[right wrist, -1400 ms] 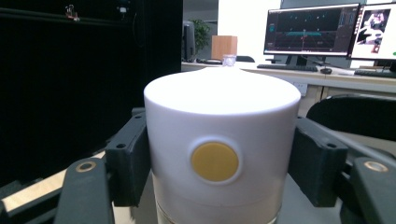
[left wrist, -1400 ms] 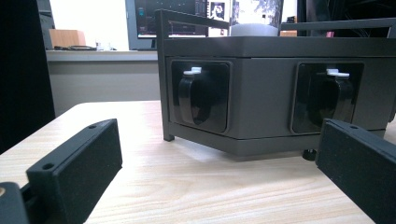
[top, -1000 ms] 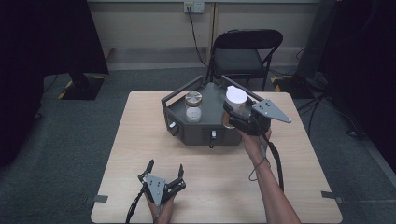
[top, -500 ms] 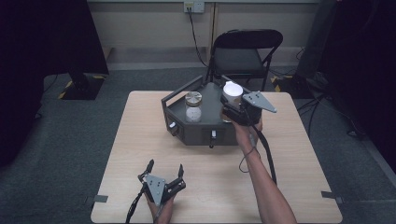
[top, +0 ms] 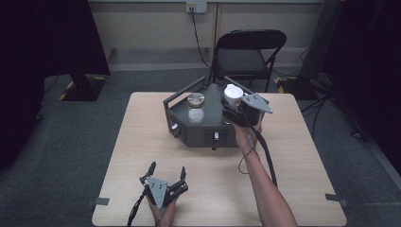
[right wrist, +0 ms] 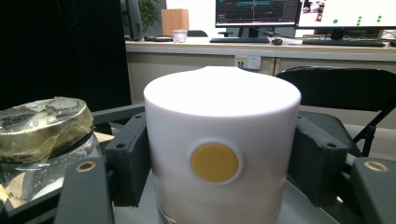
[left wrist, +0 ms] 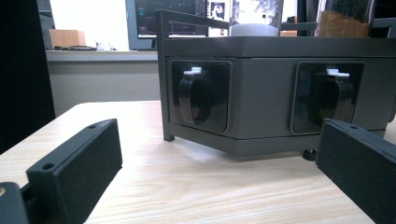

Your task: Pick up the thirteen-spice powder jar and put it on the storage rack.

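At upper centre of the high view, the right gripper (top: 232, 101) is clamping its jaws on a white canister (right wrist: 222, 144) over the dark tray (top: 208, 135), beside a glass jar (top: 196, 108) it risks bumping. The left gripper (top: 166, 171) is resting wide open, holding nothing, at lower centre of the surface (top: 118, 165).

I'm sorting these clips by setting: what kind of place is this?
Probably an office or lab set up for recording: a lone wooden table on grey carpet, a folding chair beyond it, and a counter with computer monitors along the wall.

Dim room edges, evenly lit tabletop, soft shadows, slight blur.
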Demonstrator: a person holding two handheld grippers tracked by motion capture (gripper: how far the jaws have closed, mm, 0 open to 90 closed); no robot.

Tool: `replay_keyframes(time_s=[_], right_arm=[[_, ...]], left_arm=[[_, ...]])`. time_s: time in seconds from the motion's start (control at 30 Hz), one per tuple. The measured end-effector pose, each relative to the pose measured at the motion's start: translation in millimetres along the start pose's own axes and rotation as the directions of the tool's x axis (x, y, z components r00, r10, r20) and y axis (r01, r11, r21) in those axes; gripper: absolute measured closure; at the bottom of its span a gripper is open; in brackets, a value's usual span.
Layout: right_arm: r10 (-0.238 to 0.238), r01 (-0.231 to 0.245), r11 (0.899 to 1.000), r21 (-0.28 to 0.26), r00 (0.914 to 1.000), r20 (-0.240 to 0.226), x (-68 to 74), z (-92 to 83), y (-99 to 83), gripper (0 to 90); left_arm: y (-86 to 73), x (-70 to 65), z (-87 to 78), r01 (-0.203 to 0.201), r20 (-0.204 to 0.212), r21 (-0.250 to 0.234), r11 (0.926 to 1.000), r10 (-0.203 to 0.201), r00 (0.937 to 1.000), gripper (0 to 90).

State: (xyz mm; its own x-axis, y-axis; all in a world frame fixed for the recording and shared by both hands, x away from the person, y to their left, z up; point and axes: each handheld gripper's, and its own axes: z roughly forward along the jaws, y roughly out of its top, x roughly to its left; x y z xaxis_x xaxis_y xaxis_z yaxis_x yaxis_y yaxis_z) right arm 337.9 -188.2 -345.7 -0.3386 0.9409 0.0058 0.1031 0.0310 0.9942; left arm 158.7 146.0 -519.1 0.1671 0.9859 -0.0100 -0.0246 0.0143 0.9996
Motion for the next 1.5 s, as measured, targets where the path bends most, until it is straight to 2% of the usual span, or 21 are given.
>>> replay_keyframes(time_s=[0.13,0.53,1.1,1.23,1.4,1.5], right_arm=[[-0.007,0.007,1.000,-0.008,1.0000,0.003,3.0,-0.2,-5.3,30.0],[-0.008,0.008,1.000,-0.008,0.9998,0.017,6.8,-0.7,-6.3,30.0],[-0.015,0.015,1.000,-0.002,0.9998,0.013,6.0,-1.2,-5.3,29.3],[-0.017,0.017,1.000,0.026,0.9997,0.015,5.2,1.4,-4.4,22.7],[-0.006,0.006,1.000,0.005,0.9999,0.011,4.0,1.7,-9.1,7.0],[-0.011,0.011,1.000,0.005,0.9998,0.017,4.1,0.5,-8.4,6.0]], left_arm=[[0.0,0.0,0.0,0.000,0.000,0.000,1.0000,0.000,1.0000,0.0],[0.0,-0.2,-0.2,0.000,0.000,0.000,1.0000,0.000,1.0000,0.0],[0.1,-0.3,-0.2,0.000,-0.001,0.000,1.0000,0.000,1.0000,0.0],[0.1,-0.3,-0.2,0.000,-0.001,0.000,1.0000,0.000,1.0000,0.0],[0.1,-0.4,-0.2,0.000,-0.001,0.000,1.0000,0.000,1.0000,0.0],[0.1,-0.3,-0.2,0.000,-0.001,0.000,1.0000,0.000,1.0000,0.0]])
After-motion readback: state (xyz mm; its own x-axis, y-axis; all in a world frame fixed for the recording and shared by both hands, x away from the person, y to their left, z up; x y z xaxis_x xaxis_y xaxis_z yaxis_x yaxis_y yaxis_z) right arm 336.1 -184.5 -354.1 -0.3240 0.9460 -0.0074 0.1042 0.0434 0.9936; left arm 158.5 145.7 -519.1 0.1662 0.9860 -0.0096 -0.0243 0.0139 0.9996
